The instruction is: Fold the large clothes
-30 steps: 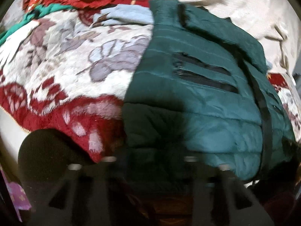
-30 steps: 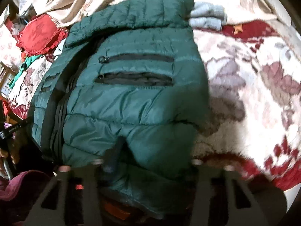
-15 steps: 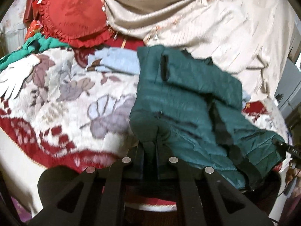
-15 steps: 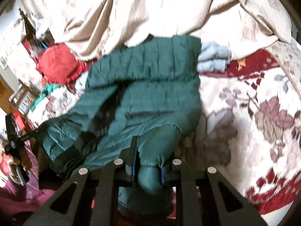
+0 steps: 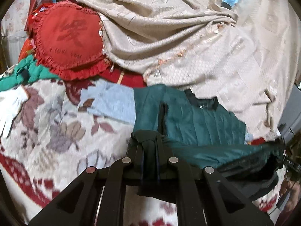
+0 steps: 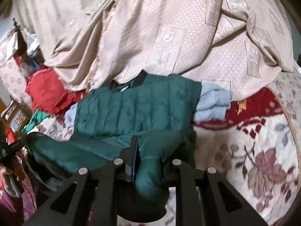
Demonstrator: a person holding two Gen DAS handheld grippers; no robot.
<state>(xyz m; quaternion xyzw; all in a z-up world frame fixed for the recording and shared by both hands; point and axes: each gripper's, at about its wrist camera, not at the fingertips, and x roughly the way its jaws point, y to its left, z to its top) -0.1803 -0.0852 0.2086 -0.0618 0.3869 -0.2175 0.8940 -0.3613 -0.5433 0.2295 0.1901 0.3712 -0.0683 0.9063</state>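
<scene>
A dark green quilted jacket [image 5: 203, 124] lies on a floral red-and-cream blanket [image 5: 47, 131]; it also shows in the right wrist view [image 6: 135, 109]. My left gripper [image 5: 149, 141] is shut on a bunched corner of the jacket's near hem. My right gripper [image 6: 150, 150] is shut on the other near corner, with green fabric bulging between the fingers. The near hem is lifted and stretched between the two grippers, over the rest of the jacket. The black collar lining [image 5: 203, 101] shows at the far edge.
A folded light blue garment [image 5: 111, 101] lies beside the jacket, also in the right wrist view [image 6: 214, 101]. A red frilled cushion [image 5: 69, 39] and a rumpled beige bedcover [image 5: 188, 37] lie behind. A green cloth [image 5: 28, 71] lies far left.
Both grippers closed on the jacket's near hem corners and lifted them up and toward the collar. More of the bedcover behind has come into view.
</scene>
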